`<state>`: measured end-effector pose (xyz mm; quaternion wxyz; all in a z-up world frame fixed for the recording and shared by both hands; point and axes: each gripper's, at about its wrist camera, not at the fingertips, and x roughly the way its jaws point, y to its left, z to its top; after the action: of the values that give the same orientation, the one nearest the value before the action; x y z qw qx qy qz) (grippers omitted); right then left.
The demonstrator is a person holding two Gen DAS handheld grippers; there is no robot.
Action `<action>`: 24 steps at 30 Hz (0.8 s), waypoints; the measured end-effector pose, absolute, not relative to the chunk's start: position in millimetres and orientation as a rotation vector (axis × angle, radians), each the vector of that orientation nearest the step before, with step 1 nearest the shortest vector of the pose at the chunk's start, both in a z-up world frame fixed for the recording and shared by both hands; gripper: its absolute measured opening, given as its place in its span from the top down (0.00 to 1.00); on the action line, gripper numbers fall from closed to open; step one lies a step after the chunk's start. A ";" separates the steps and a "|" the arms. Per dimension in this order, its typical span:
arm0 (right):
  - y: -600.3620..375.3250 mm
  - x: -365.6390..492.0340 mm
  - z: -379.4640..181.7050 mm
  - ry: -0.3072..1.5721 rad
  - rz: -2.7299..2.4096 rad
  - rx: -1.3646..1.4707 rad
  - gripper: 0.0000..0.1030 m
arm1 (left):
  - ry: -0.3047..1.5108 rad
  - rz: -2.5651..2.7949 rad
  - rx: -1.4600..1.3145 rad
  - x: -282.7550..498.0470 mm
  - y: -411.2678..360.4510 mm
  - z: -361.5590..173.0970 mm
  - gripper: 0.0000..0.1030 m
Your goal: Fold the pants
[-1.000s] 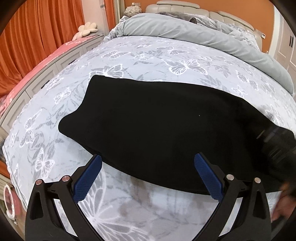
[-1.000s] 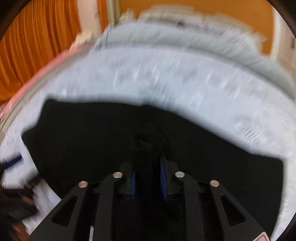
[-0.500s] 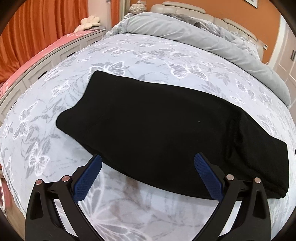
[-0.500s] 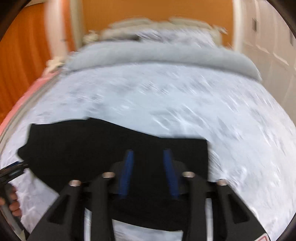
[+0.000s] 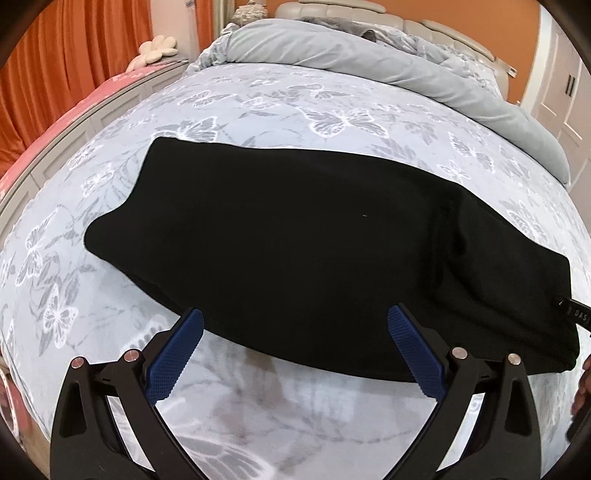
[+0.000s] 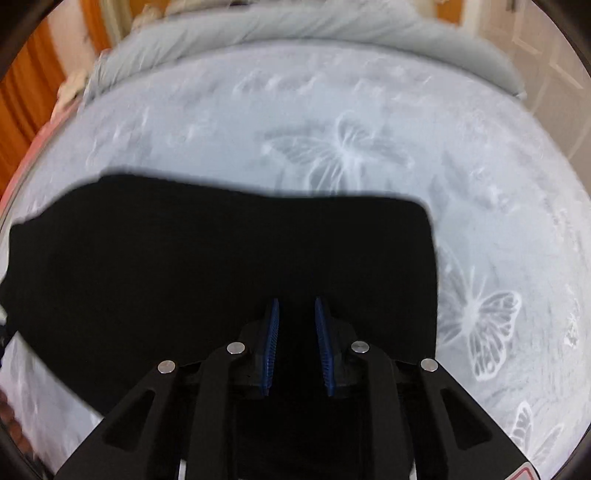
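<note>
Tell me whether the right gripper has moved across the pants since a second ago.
Yes. The right gripper has shifted toward the right end of the black pants, nearer the butterfly-print bedspread.

Butterfly-print bedspread [image 5: 332, 122], rumpled grey duvet [image 5: 369, 62] by the headboard [image 5: 424, 26], orange curtains [image 5: 55, 66], flower-shaped cushion [image 5: 157, 48].

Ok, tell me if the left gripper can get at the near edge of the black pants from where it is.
Probably yes. The left gripper is open wide, with the near edge of the black pants lying flat on the bedspread just past its fingertips. Nothing lies between them, so the way looks free.
</note>
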<state>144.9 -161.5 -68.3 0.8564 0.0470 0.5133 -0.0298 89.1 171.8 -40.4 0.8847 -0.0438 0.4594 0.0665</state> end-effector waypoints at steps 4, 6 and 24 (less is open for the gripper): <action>-126.5 136.2 -41.8 0.978 0.089 0.118 0.78 | 0.932 0.262 -0.195 92.0 218.3 -32.6 0.05; -104.8 135.4 -47.3 0.982 0.129 0.061 0.78 | 0.914 0.327 -0.299 91.7 254.3 -28.8 0.05; -90.6 134.9 -57.7 1.007 0.156 0.112 0.63 | 0.790 0.249 -0.669 104.2 328.0 -22.9 0.86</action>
<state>134.9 -90.6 -57.7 0.8714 0.0535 0.4820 0.0744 104.2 328.0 -22.9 0.8616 -0.3189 0.3767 0.1186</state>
